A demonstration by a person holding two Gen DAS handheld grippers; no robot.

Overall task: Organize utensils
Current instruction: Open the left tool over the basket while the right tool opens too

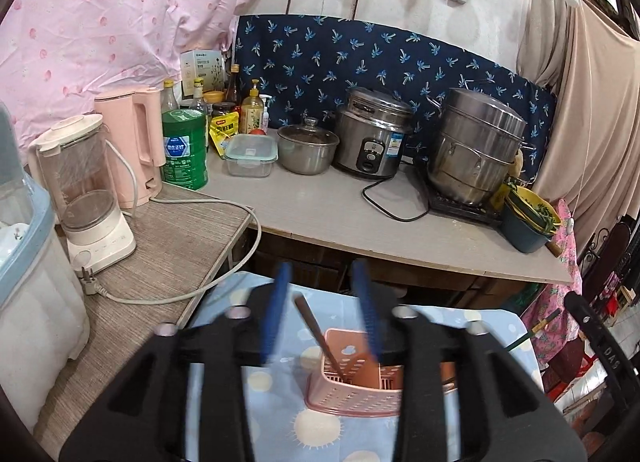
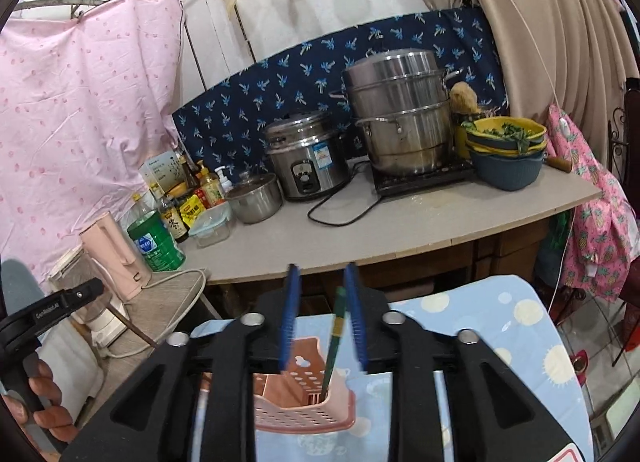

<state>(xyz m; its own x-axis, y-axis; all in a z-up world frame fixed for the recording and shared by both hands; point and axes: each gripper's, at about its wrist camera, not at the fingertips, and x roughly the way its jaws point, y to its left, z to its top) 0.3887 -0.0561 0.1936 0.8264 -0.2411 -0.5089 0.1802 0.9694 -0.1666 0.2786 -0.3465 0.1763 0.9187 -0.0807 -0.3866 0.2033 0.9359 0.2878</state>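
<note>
Left to right, seen from the left wrist: a clear blender [image 1: 86,189] and a pink kettle [image 1: 130,141] stand on a side table [image 1: 180,229], with a green tin [image 1: 185,149] just beside the kettle. On the counter [image 1: 340,213] follow a lidded plastic box [image 1: 251,154], a small steel pot [image 1: 308,149], a rice cooker [image 1: 374,133] and a tall steamer [image 1: 476,145], then stacked bowls [image 1: 528,221] at the far right.

In the foreground, the left gripper [image 1: 324,314] hangs over a pink utensil basket [image 1: 352,378] that rests on a blue patterned cloth [image 1: 280,414]. Its blue pads [image 1: 276,314] stand apart; a brown chopstick [image 1: 316,334] leans in the basket between them, touching neither.

From the right wrist, the person's left hand [image 2: 40,402] shows at the left edge. The right gripper [image 2: 324,314] is likewise parted above the same basket [image 2: 304,394]; a green utensil handle [image 2: 334,342] rises upright from the basket between its pads [image 2: 290,318], free of both.
</note>
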